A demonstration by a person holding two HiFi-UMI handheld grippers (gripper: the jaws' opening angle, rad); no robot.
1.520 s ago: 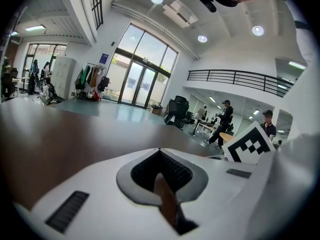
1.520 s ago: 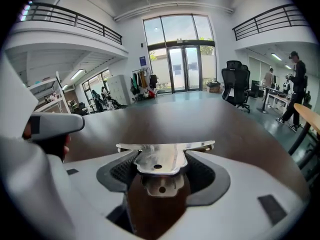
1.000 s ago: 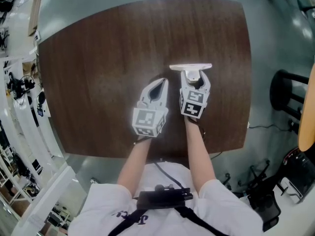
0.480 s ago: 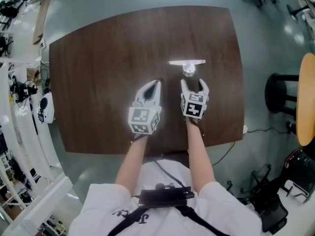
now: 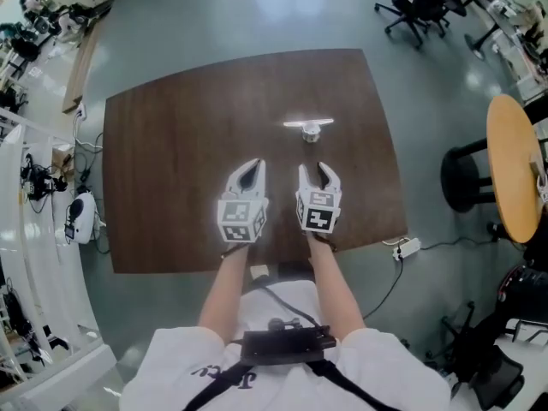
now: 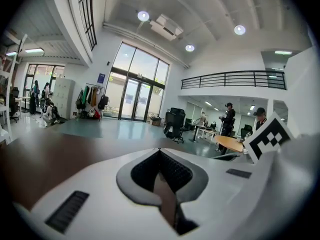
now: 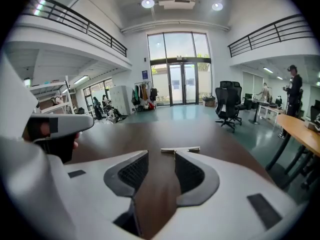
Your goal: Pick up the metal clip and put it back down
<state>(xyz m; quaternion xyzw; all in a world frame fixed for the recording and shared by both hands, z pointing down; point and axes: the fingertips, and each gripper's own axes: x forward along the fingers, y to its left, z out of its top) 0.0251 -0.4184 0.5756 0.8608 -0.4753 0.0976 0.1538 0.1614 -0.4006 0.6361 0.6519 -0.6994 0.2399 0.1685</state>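
Observation:
The metal clip lies on the dark wooden table, a bright bar with a small knob below it. My right gripper sits well short of it, nearer the person. Its jaws are closing with nothing between them, and a gap still shows. In the right gripper view the clip lies beyond the right gripper. My left gripper rests beside the right one, away from the clip. In the left gripper view the left gripper has its tips touching and holds nothing.
A round orange table and a black stool stand at the right. Office chairs are beyond the table. A white power strip lies on the floor by the table's near right corner. Shelving runs along the left.
My right gripper has pulled back from the clip toward the person, and its jaws have narrowed. The clip stays on the table. The head view has pulled back and shows more of the room.

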